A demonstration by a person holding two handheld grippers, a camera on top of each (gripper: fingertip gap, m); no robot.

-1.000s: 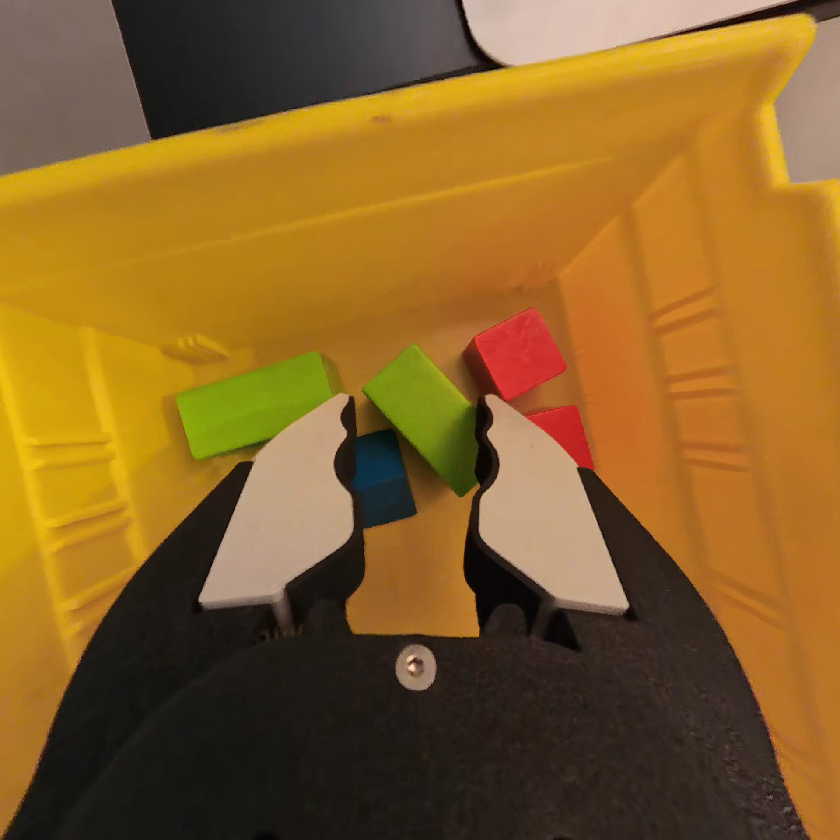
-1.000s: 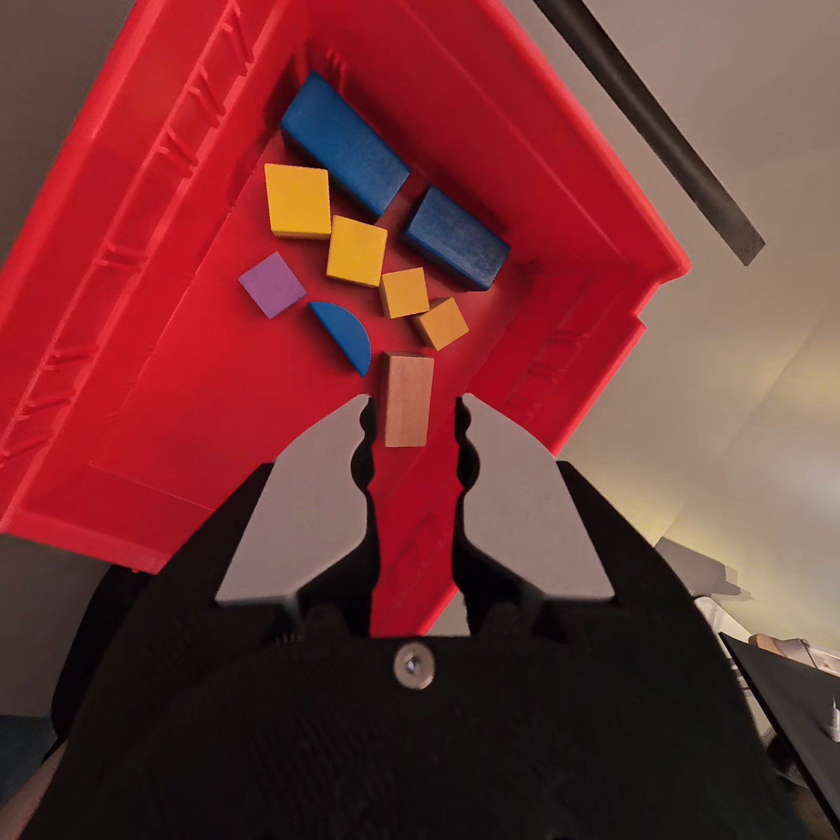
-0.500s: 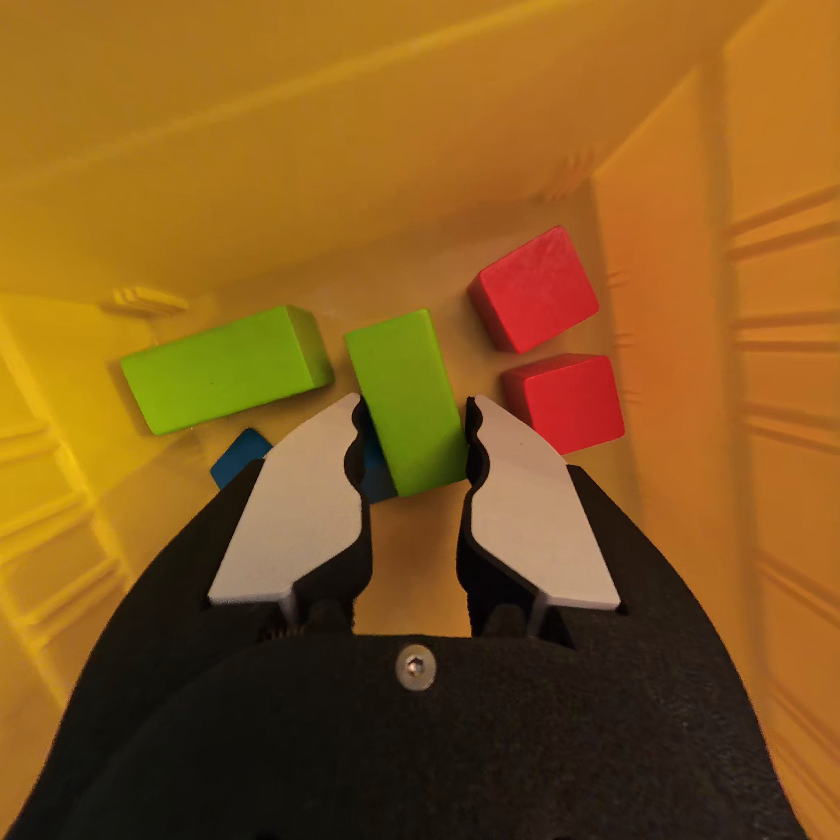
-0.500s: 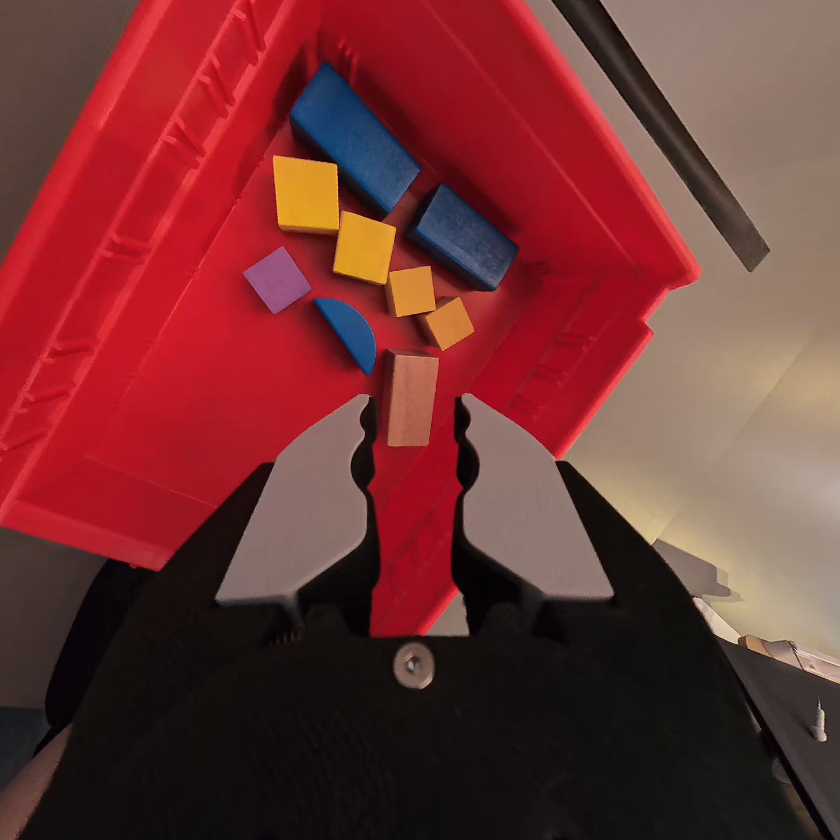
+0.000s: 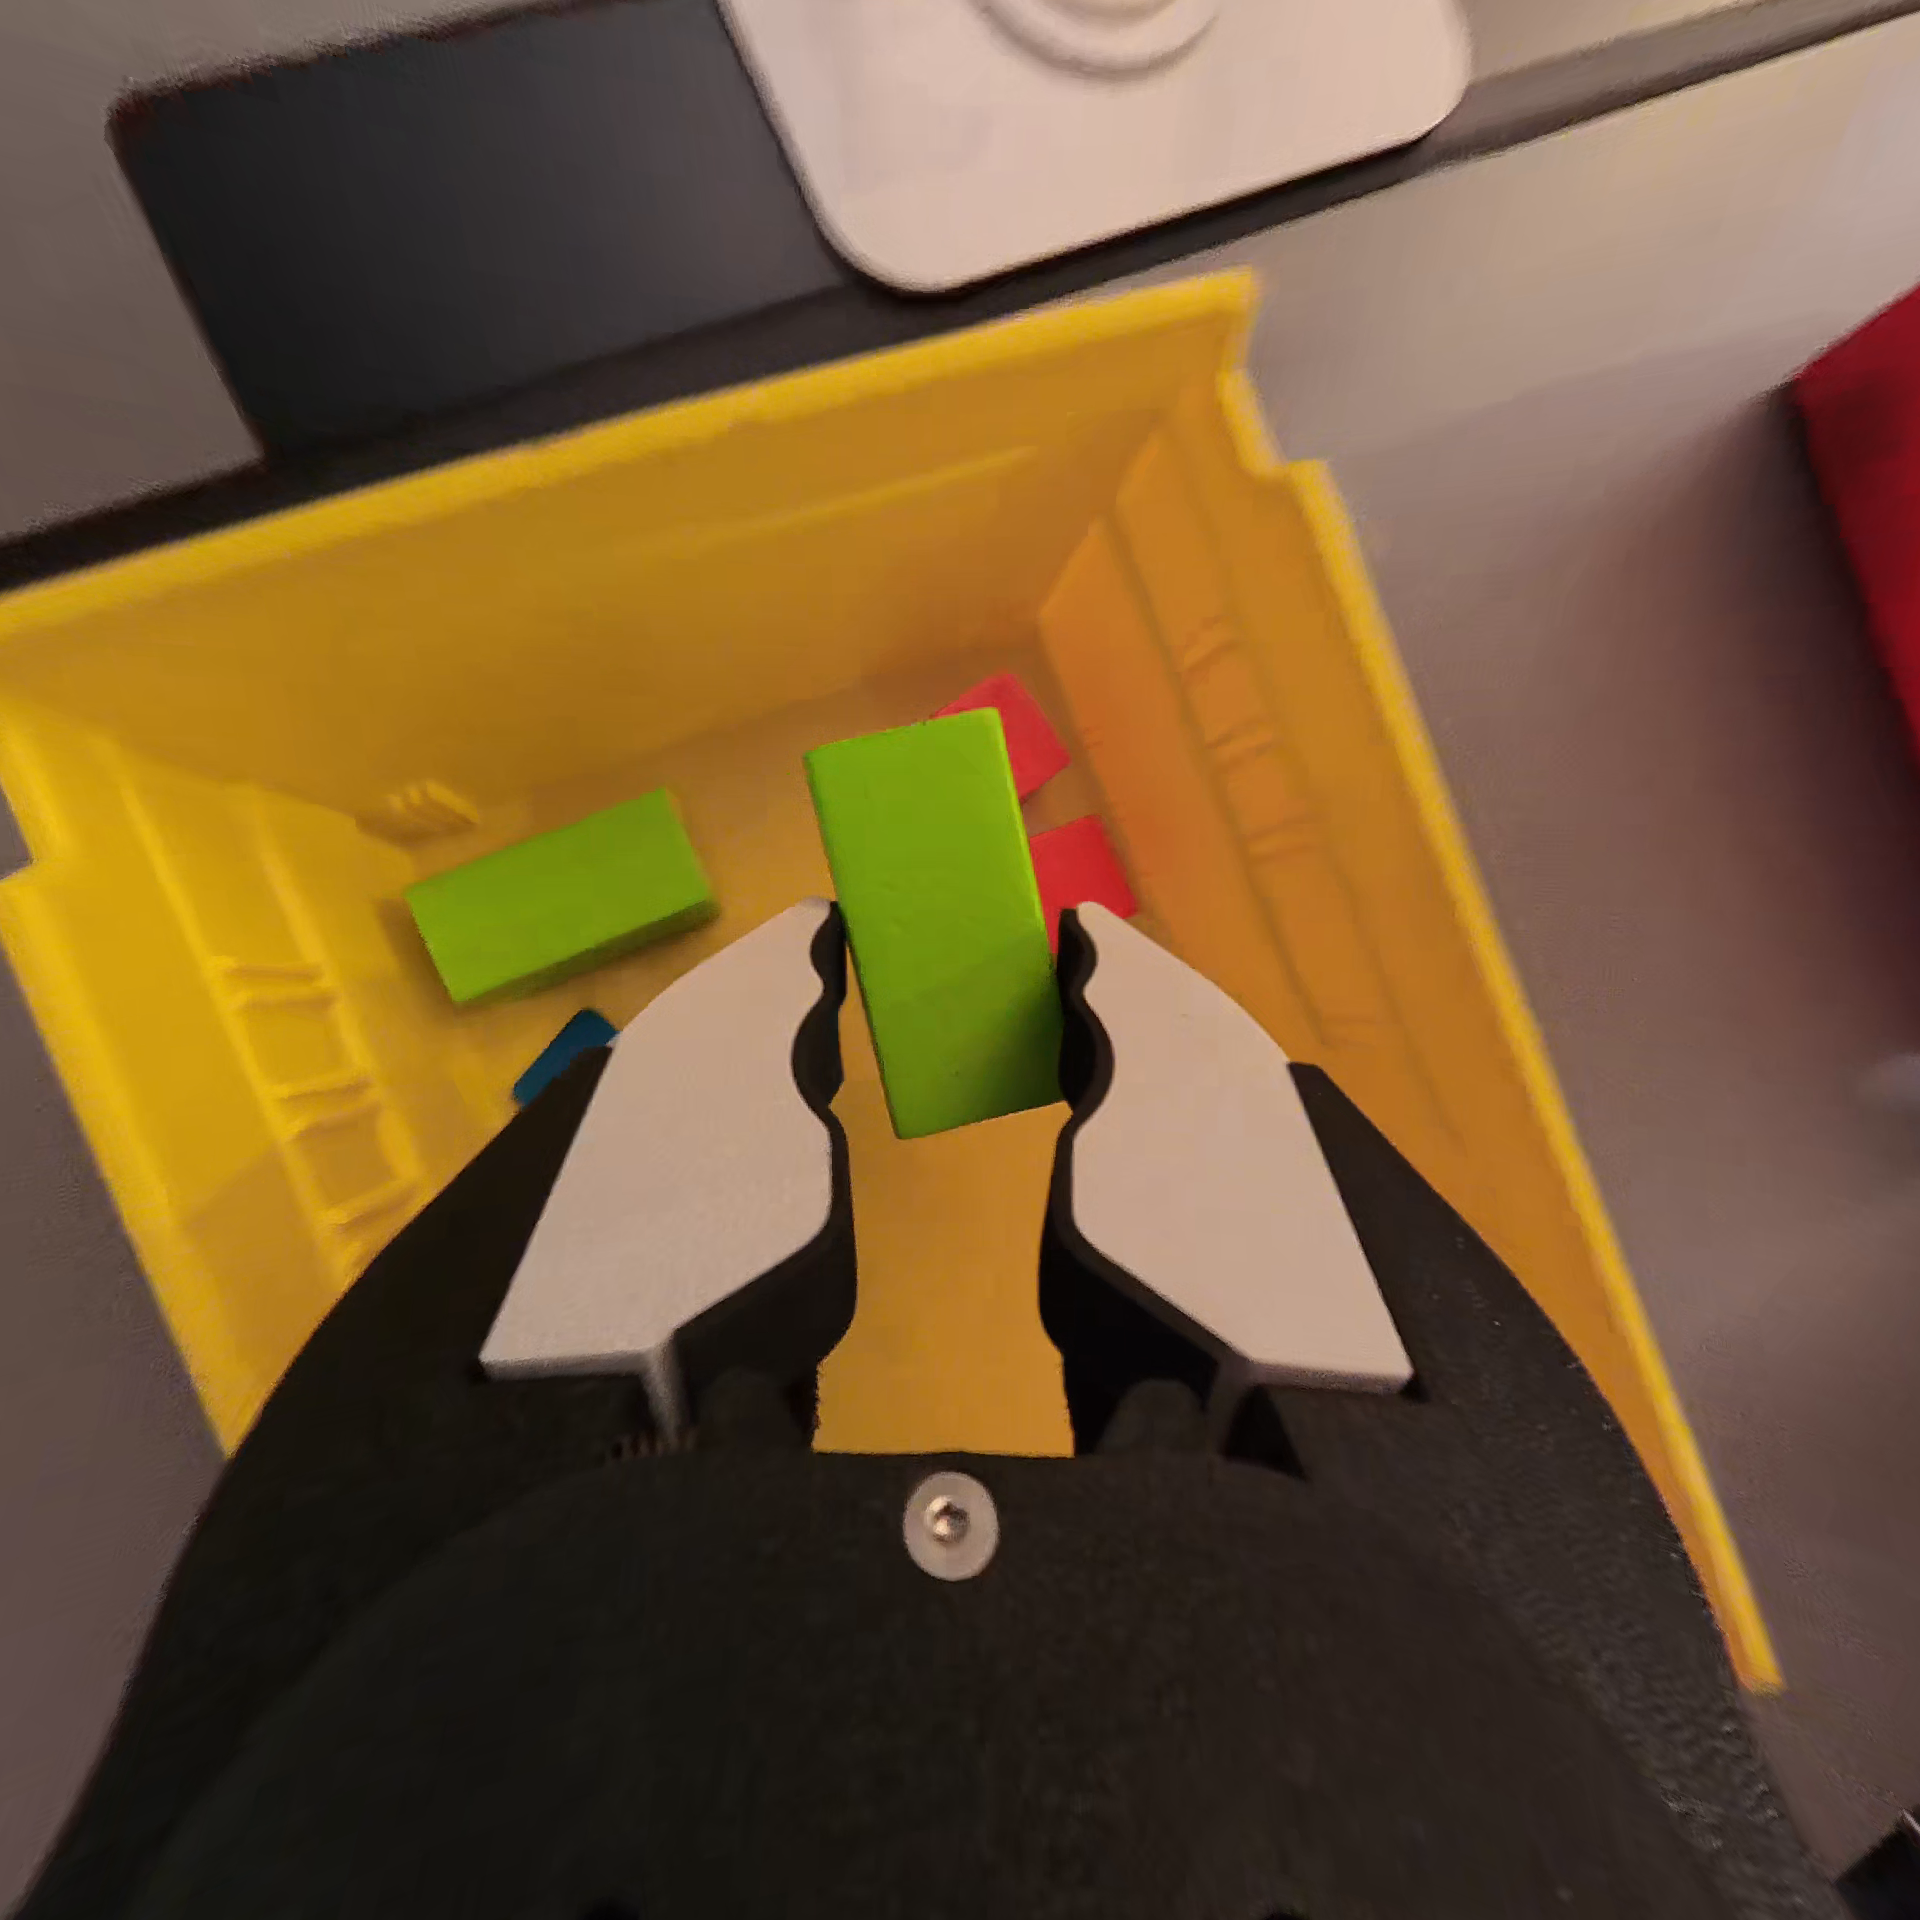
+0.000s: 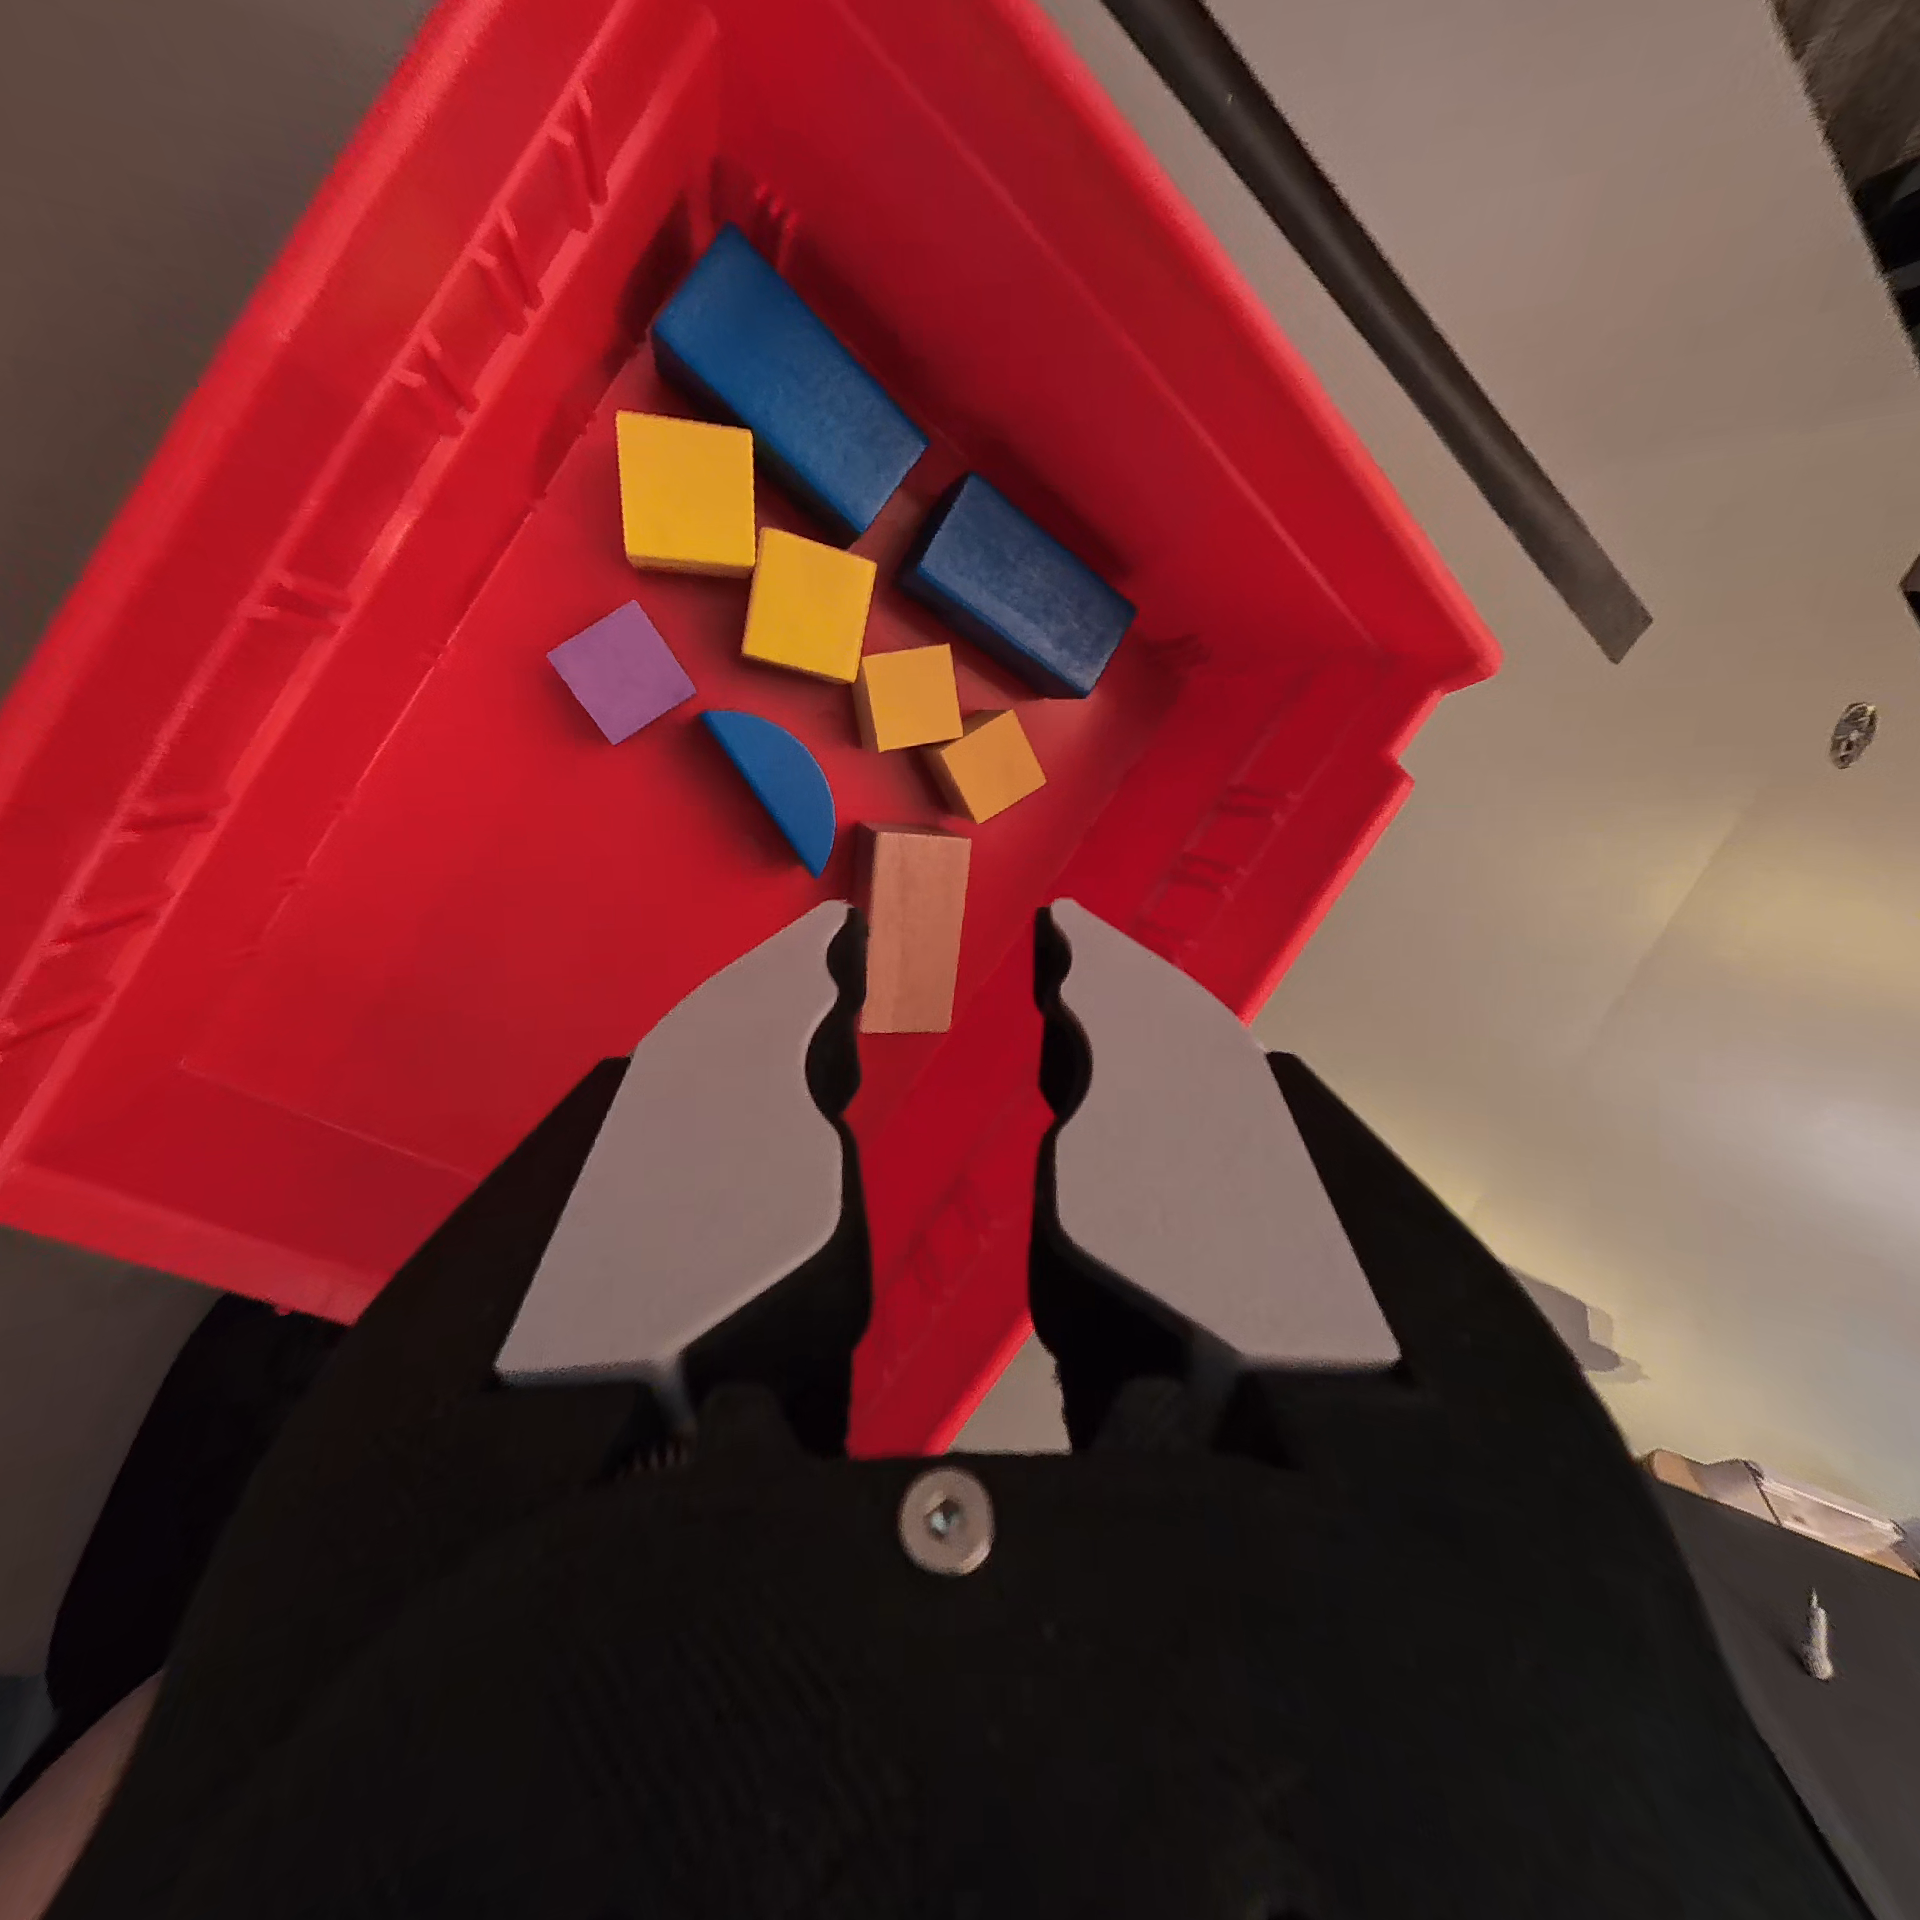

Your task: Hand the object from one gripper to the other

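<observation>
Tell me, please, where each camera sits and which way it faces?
Left wrist view: behind the left claw, looking down into the yellow bin; its fingers clamp a green block.
Right wrist view: behind the open right claw, looking down into the red bin of blocks.
Shared: possibly the red bin, a red edge at the left view's right.

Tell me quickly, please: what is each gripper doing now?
Left gripper: shut on the green block.
Right gripper: open, holding nothing.
</observation>
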